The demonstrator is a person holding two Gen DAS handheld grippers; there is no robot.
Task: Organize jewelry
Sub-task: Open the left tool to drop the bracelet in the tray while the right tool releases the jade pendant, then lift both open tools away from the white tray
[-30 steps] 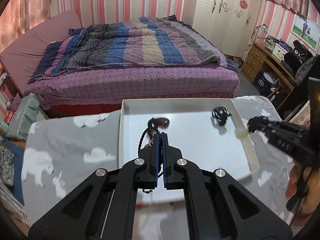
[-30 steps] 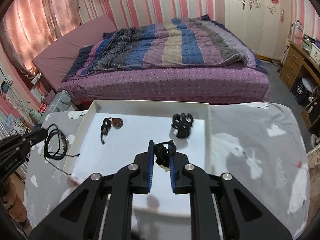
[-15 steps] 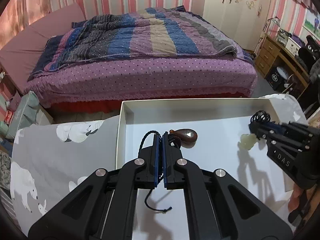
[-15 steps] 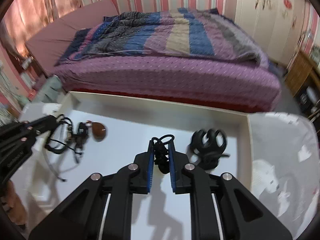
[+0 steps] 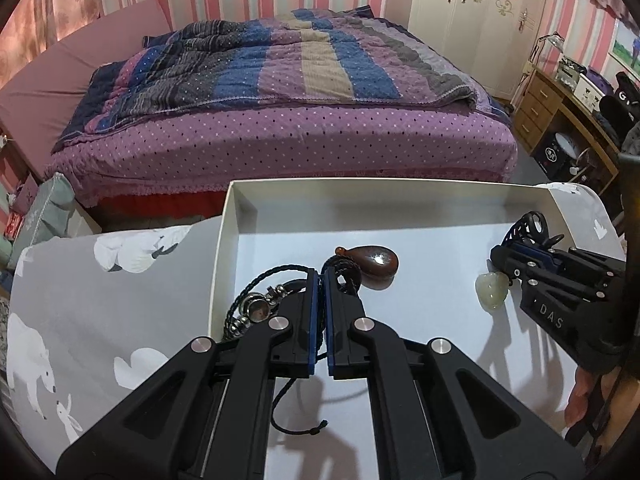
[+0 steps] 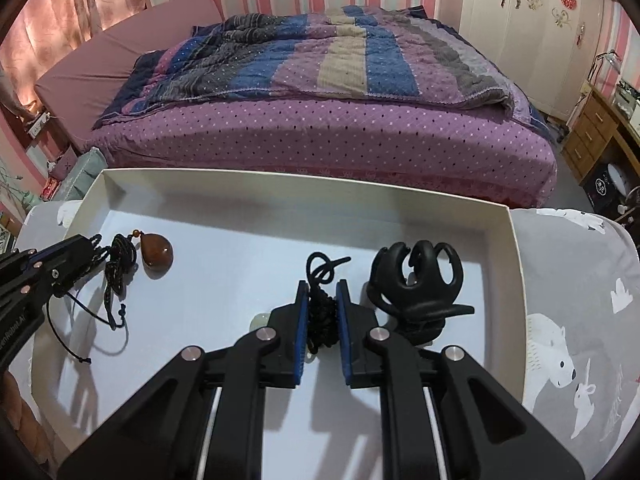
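Observation:
A white tray (image 5: 400, 188) lies on a grey cloth with polar bears. My left gripper (image 5: 320, 276) is shut on a black braided bracelet (image 5: 260, 304) with silver beads, low over the tray's left side. Just beyond its tips lies a brown teardrop pendant (image 5: 376, 264) on a dark cord. My right gripper (image 6: 322, 288) is shut on the knotted black cord (image 6: 322, 312) of a pale green pendant (image 5: 491, 290), which hangs just above the tray floor. A black hair claw (image 6: 416, 280) sits right of the right gripper. Each gripper shows in the other's view, left gripper (image 6: 94, 248), right gripper (image 5: 504, 256).
Beyond the tray stands a bed (image 5: 280, 80) with a striped quilt. A wooden desk (image 5: 560, 120) and white wardrobe (image 5: 480, 20) fill the far right. The tray wall (image 6: 516, 280) rises close on the right. A person's hand (image 5: 580, 396) holds the right gripper.
Both grippers have come down and forward over the tray with their cords. The left one moved from beside the tray to inside it, close to the brown pendant.

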